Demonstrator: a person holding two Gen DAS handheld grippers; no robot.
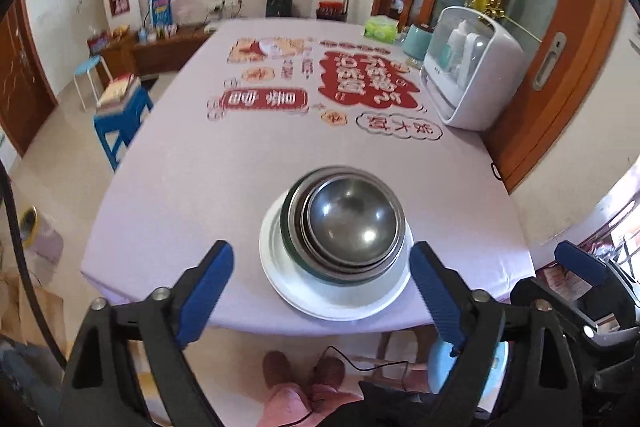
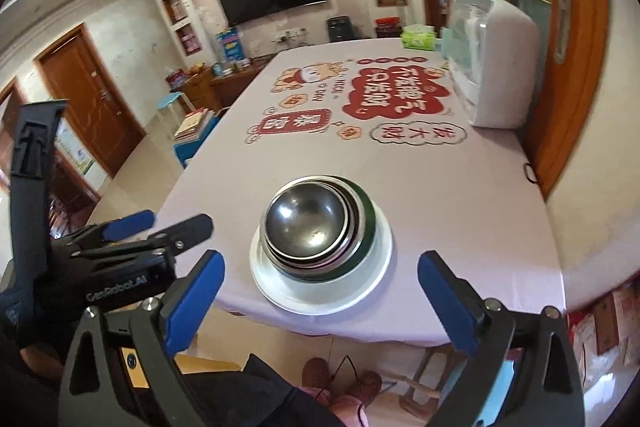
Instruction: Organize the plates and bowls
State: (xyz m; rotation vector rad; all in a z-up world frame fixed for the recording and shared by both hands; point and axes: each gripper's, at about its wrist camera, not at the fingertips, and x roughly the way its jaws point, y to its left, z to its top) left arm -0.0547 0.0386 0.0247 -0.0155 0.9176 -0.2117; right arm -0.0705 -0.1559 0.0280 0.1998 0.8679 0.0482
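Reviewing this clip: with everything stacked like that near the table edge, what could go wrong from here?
1. The white plate sits close to the near table edge; a nudge might slide it off.
2. The nested metal bowls look off-centre on the plate, so lifting the plate could tip them.
3. Both claws, left claw and right claw, are open and empty.

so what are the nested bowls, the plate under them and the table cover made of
Nested bowls: most likely stainless steel with a brushed-to-shiny finish, grey with bright window glints inside.
Plate: white and glossy with a smooth rim, probably ceramic, though melamine would look alike.
Table cover: pale lilac, matte, printed in red, draping softly over the edge, so thin fabric or soft plastic sheet; I cannot tell which.
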